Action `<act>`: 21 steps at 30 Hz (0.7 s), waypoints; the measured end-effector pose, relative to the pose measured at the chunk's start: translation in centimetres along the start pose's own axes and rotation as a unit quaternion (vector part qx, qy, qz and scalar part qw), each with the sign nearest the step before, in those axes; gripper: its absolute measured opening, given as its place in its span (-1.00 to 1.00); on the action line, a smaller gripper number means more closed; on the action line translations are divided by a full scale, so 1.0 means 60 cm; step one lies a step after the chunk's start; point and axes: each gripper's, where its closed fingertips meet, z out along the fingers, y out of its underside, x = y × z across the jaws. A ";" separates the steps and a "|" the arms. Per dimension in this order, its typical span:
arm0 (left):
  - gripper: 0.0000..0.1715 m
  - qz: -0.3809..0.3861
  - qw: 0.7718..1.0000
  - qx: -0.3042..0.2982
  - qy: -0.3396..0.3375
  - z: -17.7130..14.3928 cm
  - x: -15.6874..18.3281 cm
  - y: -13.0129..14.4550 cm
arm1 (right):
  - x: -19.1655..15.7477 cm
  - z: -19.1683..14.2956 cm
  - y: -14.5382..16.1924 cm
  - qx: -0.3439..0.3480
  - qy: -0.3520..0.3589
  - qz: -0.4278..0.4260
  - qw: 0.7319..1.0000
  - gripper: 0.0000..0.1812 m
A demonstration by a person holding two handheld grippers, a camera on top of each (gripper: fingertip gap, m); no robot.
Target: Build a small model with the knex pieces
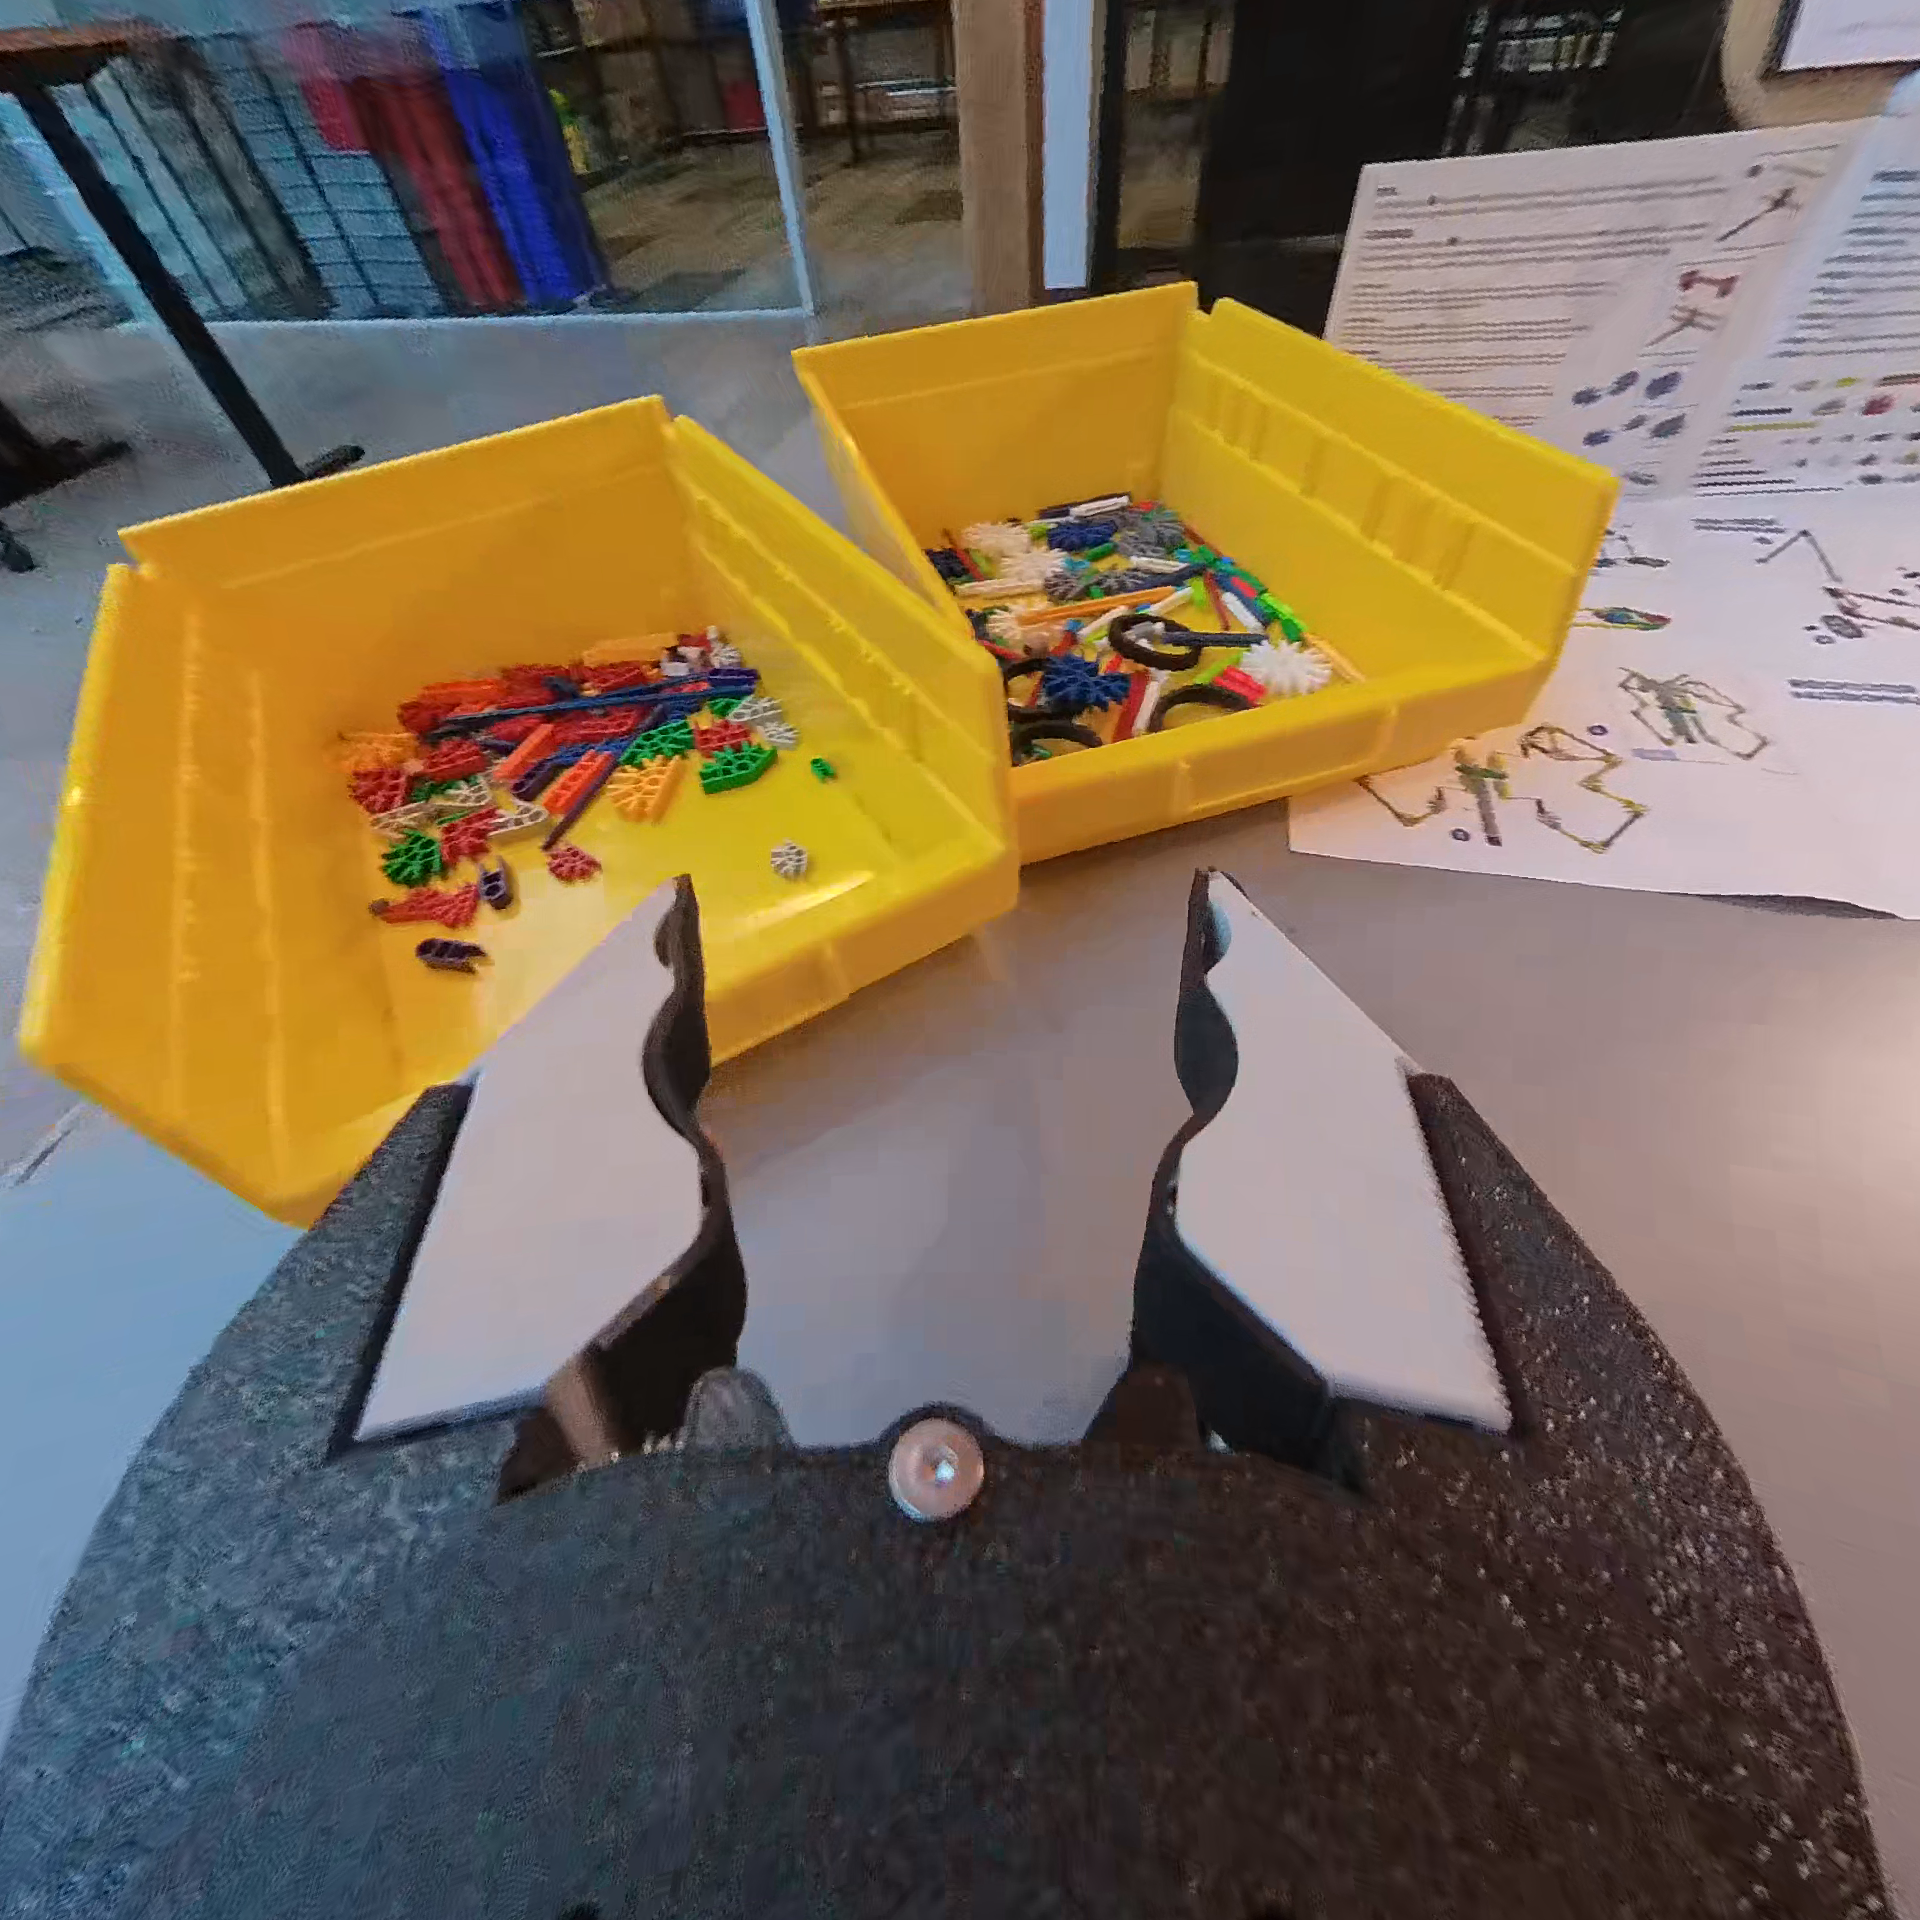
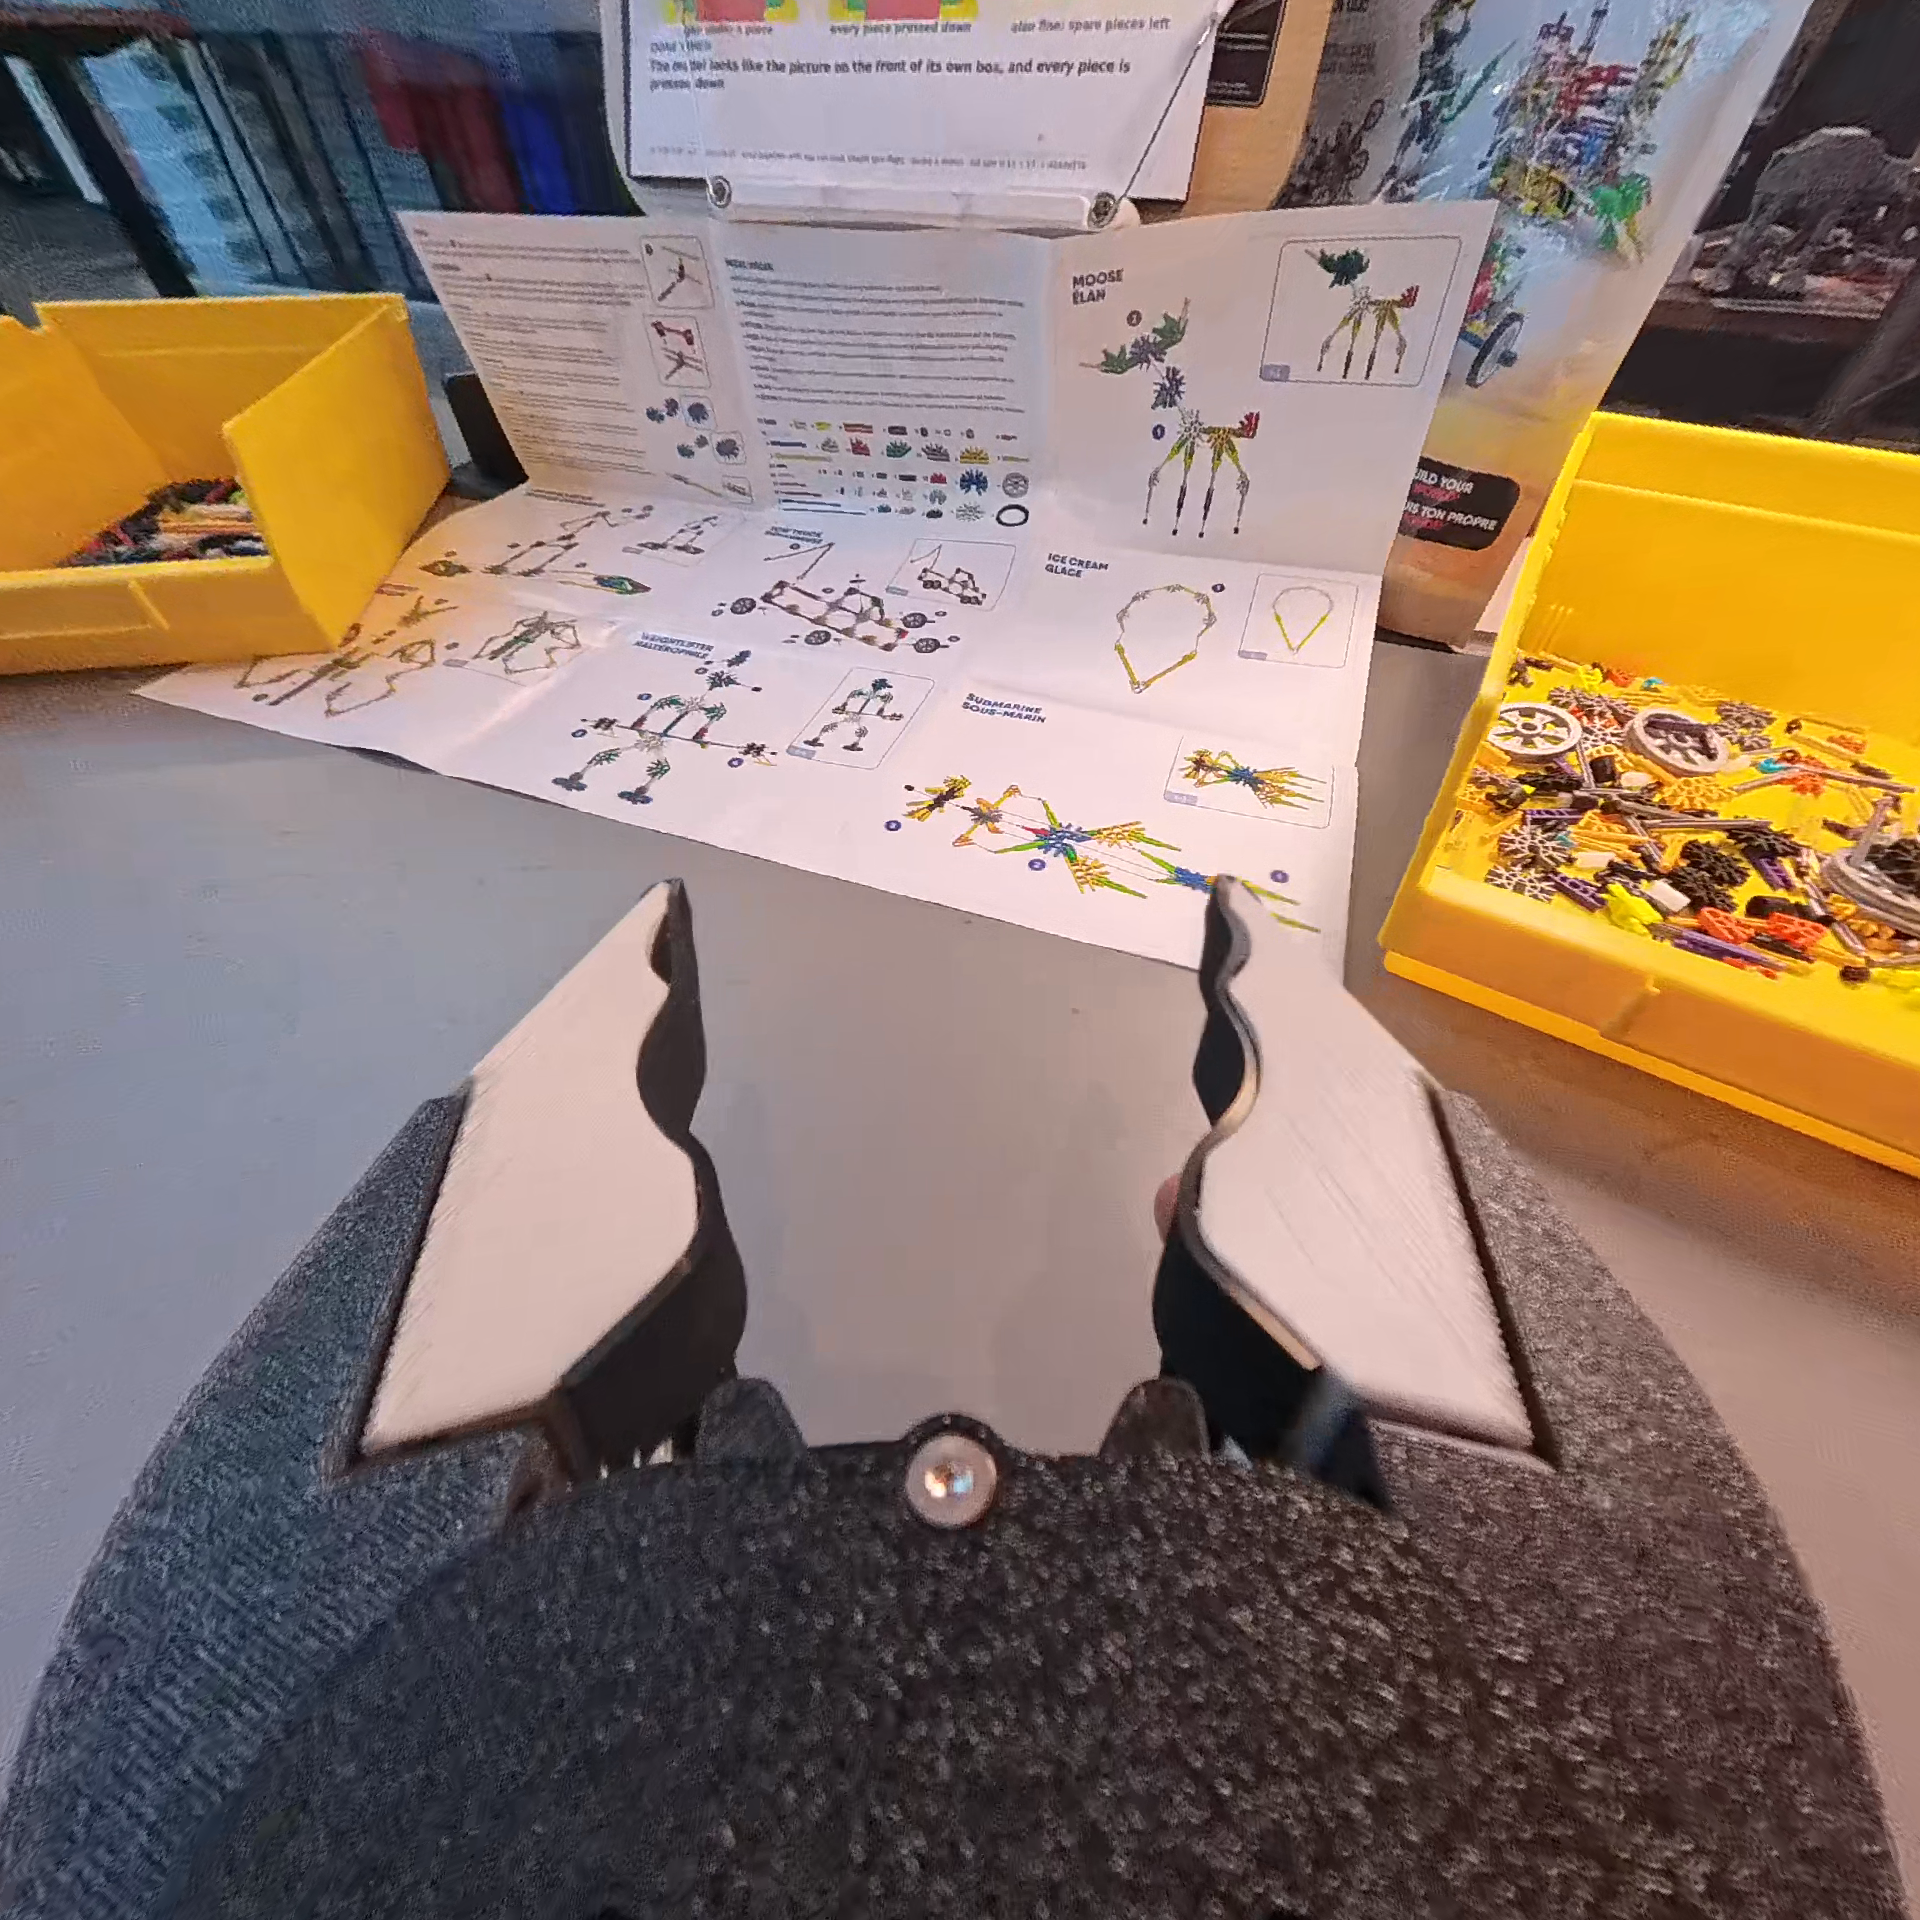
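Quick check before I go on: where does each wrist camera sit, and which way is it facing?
Left wrist view: behind the open left gripper, looking over the grey table at two yellow bins of construction pieces.
Right wrist view: behind the open right gripper, facing the unfolded instruction sheet; a fingertip shows.
Shared: the instruction sheet, table, and seemingly one bin.

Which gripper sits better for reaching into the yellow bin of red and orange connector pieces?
Left. The left gripper hangs open just before that yellow bin, its front lip under the fingertips. The right gripper, also open, faces the instruction sheet instead.
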 end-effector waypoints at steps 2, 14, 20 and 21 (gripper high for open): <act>0.08 -0.005 0.999 -0.003 -0.044 -0.008 -0.053 0.004 | -0.026 0.004 -0.003 -0.001 -0.028 -0.004 1.000 0.08; 0.19 -0.016 0.992 -0.051 -0.117 0.005 -0.159 0.061 | -0.133 -0.002 -0.015 -0.004 -0.124 -0.039 0.992 0.26; 0.18 -0.011 0.992 -0.051 -0.114 0.006 -0.153 0.067 | -0.184 -0.011 -0.022 0.003 -0.182 -0.035 0.983 0.27; 0.18 -0.011 0.992 -0.051 -0.114 0.006 -0.153 0.068 | -0.192 -0.012 -0.022 0.004 -0.191 -0.036 0.981 0.27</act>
